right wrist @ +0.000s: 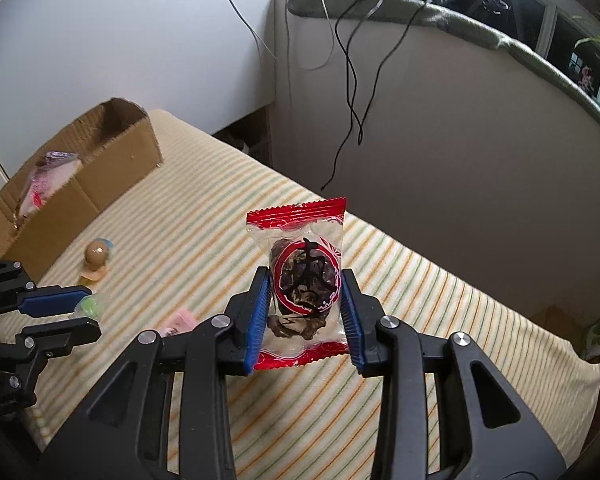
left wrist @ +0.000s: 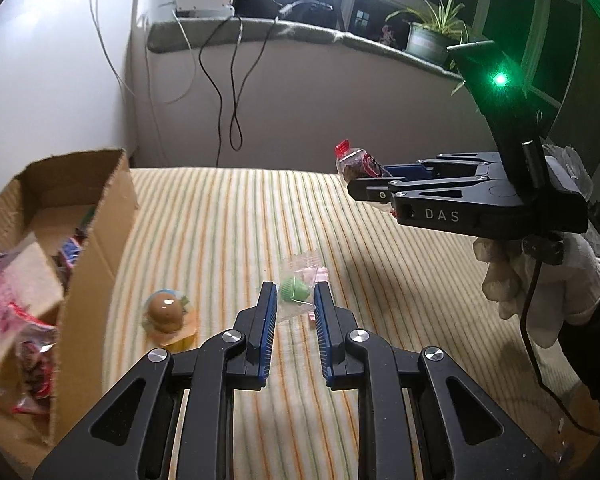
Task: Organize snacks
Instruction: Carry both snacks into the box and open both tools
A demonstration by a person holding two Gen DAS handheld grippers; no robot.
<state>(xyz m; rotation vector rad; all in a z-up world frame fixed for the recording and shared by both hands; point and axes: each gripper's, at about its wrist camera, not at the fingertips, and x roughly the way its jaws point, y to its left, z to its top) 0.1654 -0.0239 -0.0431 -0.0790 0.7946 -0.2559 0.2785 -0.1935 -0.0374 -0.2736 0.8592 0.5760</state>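
My left gripper (left wrist: 294, 285) is shut on a green candy in a clear wrapper (left wrist: 295, 291), a little above the striped cloth (left wrist: 228, 220). The right wrist view shows this gripper (right wrist: 93, 310) at the left edge with the green candy (right wrist: 89, 306) between its fingers. My right gripper (right wrist: 305, 273) is shut on a red-edged clear packet of dark dried fruit (right wrist: 304, 280), held upright in the air. In the left wrist view the right gripper (left wrist: 370, 188) hangs at the right with that packet (left wrist: 354, 162) sticking out. An open cardboard box (left wrist: 88, 248) holding several snack packets stands at the left.
A brown round snack on an orange base (left wrist: 166, 308) lies on the cloth near the box (right wrist: 100, 168). A pink packet (right wrist: 180, 320) lies below the left gripper. A gloved hand (left wrist: 540, 280) holds the right gripper. Cables (left wrist: 224, 92) hang from the window ledge (left wrist: 300, 32) behind.
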